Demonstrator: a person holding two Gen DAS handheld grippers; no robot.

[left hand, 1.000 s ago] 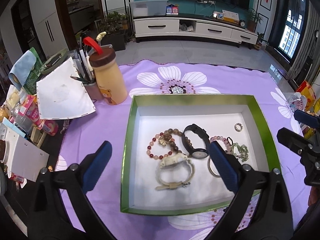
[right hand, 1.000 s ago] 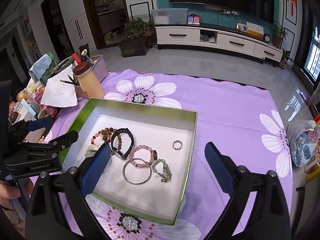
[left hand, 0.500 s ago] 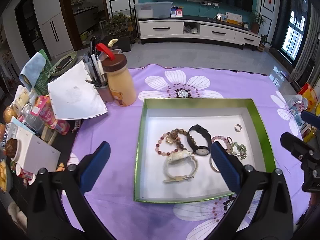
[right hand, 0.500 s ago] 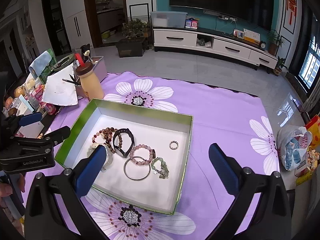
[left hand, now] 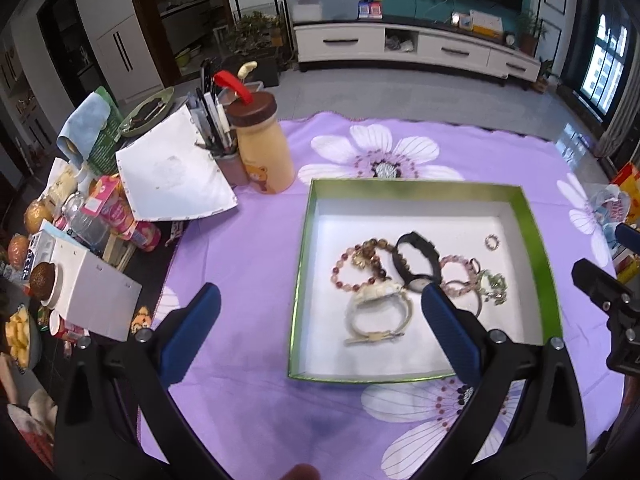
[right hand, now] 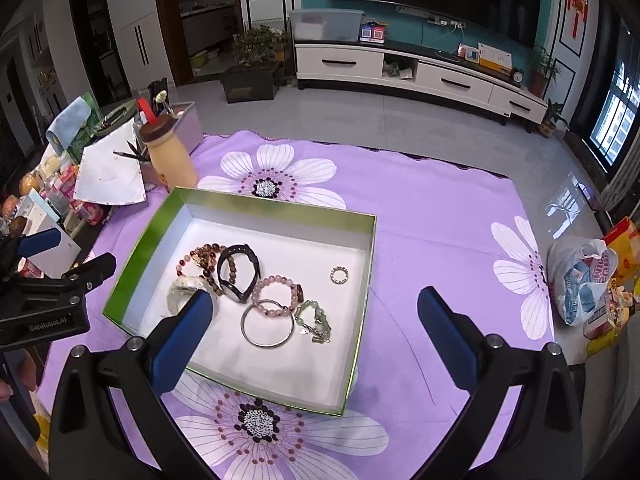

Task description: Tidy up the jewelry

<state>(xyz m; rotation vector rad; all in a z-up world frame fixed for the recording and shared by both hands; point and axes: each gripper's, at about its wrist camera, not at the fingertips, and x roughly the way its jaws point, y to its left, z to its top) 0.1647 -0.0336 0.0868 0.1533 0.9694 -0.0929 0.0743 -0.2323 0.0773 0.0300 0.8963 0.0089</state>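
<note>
A green-rimmed box [left hand: 536, 240] [right hand: 362, 312] with a white inside lies on the purple flowered cloth. It holds a black watch [left hand: 414, 258] [right hand: 236, 272], a white watch [left hand: 378, 312], a red bead bracelet [left hand: 356, 264], a pink bead bracelet [right hand: 276, 294], a silver bangle [right hand: 266, 324], a green bead piece [right hand: 316, 320] and a small ring [left hand: 492, 242] [right hand: 340, 275]. My left gripper [left hand: 320, 320] is open and empty, above the box's near left side. My right gripper [right hand: 314, 326] is open and empty, above the box's right part.
A yellow bottle with a brown lid [left hand: 262, 148] and a pen holder [left hand: 224, 152] stand left of the box. Paper [left hand: 172, 172], a white carton [left hand: 88, 292] and snacks crowd the left edge. A plastic bag [right hand: 584, 280] lies at the right edge.
Both grippers have pulled back and up from the box, so it looks smaller and sits further right in the left view. The jewelry has not moved.
</note>
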